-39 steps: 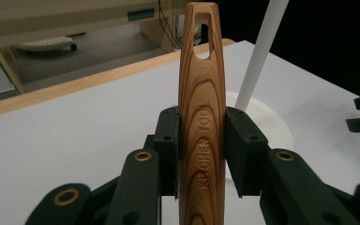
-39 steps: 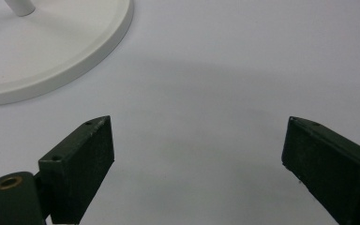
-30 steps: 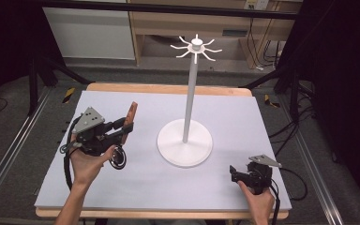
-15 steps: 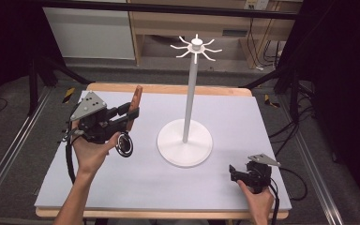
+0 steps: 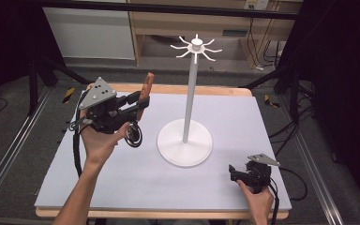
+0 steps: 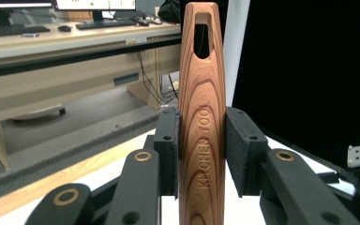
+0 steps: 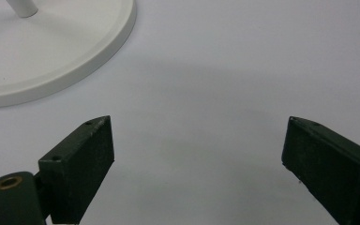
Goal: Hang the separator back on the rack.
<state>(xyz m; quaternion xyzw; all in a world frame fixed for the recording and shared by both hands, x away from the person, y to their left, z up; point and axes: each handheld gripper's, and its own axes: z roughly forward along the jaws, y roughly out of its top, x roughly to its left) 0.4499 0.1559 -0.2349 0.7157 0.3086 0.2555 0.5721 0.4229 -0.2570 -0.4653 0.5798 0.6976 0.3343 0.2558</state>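
Above the table's left side, the left gripper [image 5: 138,104] clamps a wooden utensil handle [image 6: 201,117], raised but well short of the hook stand [image 5: 196,47]; hanging appears undone. The right gripper [image 7: 194,159] rests with jaws apart, holding nothing, near the stand's base [image 7: 75,42].

On the pale tabletop [image 5: 122,187] a white stand [image 5: 186,140] rises from a round base at the middle, its thin pole topped by a ring of curved hooks. To the left, the left hand [image 5: 98,140] holds the left gripper [image 5: 138,104] raised above the tabletop, its fingers [image 5: 132,98] closed on a brown wooden handle [image 5: 146,89] that points up and away. At the near right, the right gripper [image 5: 234,172] sits low by the tabletop's edge, held by the right hand [image 5: 257,199].
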